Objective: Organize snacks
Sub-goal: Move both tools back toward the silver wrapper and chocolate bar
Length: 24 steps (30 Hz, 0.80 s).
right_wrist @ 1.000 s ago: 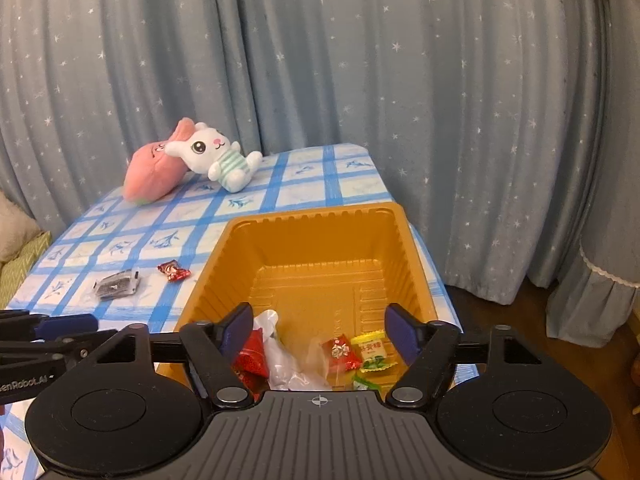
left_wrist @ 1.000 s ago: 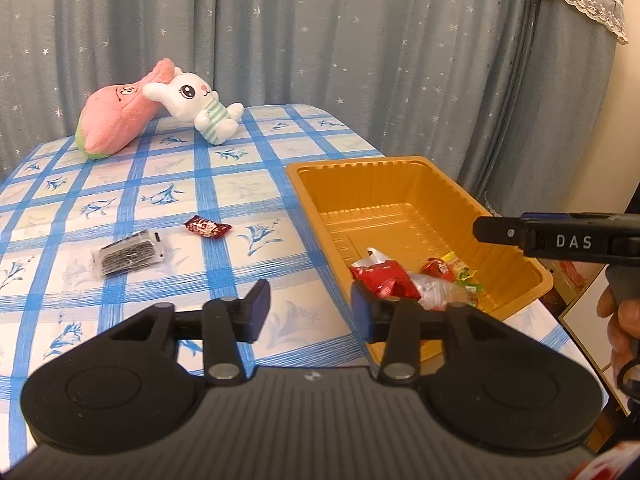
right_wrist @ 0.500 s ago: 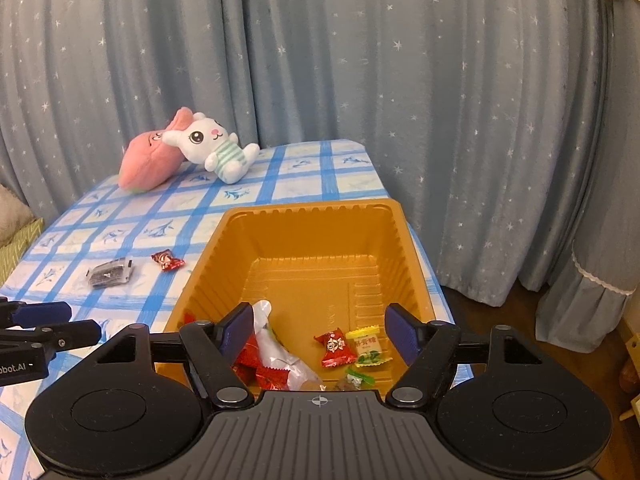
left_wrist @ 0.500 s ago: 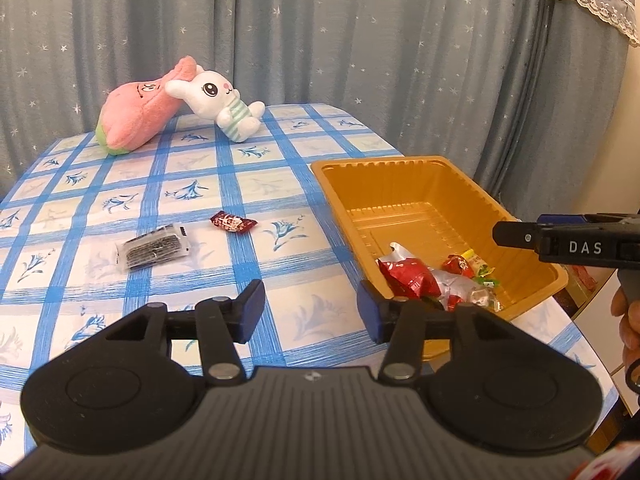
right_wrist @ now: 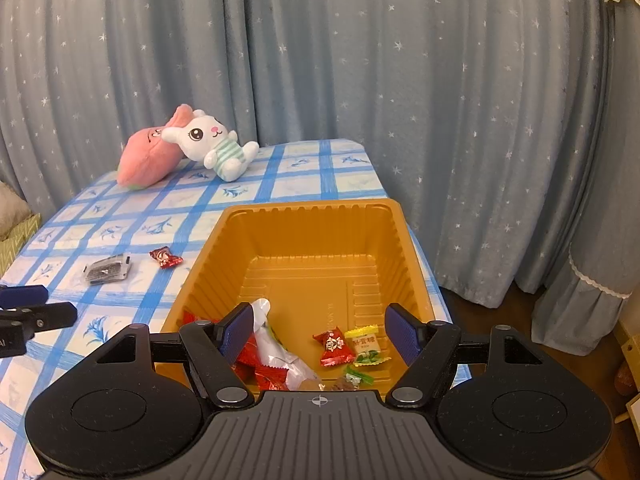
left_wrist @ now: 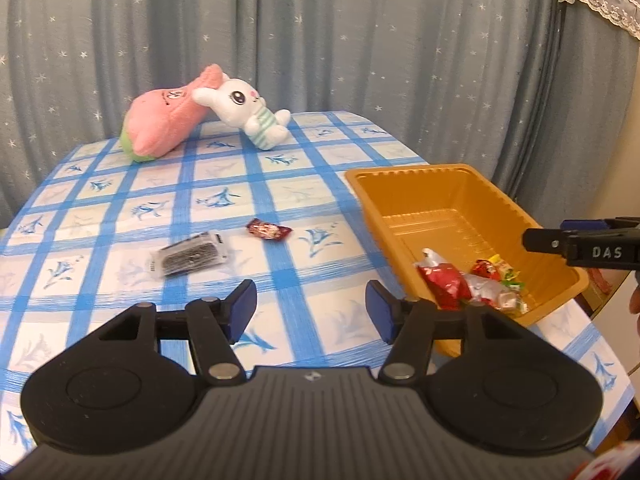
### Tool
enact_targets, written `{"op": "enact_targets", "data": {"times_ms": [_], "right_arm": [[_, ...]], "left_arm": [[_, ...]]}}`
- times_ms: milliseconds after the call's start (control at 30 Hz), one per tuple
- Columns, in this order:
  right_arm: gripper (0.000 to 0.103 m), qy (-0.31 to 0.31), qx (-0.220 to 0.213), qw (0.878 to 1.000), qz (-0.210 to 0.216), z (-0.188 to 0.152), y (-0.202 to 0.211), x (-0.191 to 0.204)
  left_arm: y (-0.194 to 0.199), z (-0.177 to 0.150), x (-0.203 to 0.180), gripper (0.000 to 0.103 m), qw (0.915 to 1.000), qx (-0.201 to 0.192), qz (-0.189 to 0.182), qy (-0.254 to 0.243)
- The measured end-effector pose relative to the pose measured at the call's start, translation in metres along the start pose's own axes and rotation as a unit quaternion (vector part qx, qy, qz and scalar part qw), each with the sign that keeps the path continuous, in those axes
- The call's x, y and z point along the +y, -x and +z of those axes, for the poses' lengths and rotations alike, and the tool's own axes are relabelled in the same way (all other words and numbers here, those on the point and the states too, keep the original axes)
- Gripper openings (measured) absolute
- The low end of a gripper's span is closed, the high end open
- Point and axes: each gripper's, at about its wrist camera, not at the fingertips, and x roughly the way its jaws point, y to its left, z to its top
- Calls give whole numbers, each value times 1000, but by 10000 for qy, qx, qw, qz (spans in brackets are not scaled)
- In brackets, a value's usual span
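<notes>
An orange plastic tray stands at the table's right side and holds several wrapped snacks at its near end. A small red candy and a clear packet of dark snacks lie on the checked cloth left of the tray. My left gripper is open and empty above the cloth, near the tray's front left corner. My right gripper is open and empty above the tray's near end.
A pink plush and a white rabbit plush lie at the table's far edge by the starred curtain. The table's right edge drops off just beyond the tray. The right gripper's finger shows at the right.
The left gripper has drawn back and turned left, so the loose candy and packet sit nearer the view's middle. The right gripper has risen and pulled back slightly over the tray.
</notes>
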Motion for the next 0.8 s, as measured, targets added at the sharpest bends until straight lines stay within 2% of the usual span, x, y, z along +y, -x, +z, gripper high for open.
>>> {"op": "enact_targets", "data": {"times_ms": [167,400,633,800], "right_arm": [[72,47,-57,10000,0,2,1,4],[72,213,-229,9995,88,6,2,24],[72,488,-301,9977,359,13,-7,59],[72,738,-271,9949,639,18,-21,90]], "left_arm": [[4,-3,21,64,9998,0,186,-33],[6,-6,56,65,9988,8,479,-71],[2,-6,84,67,9965,68,746,-366],[-8,-3,101,67,9954,126,760,-578]]}}
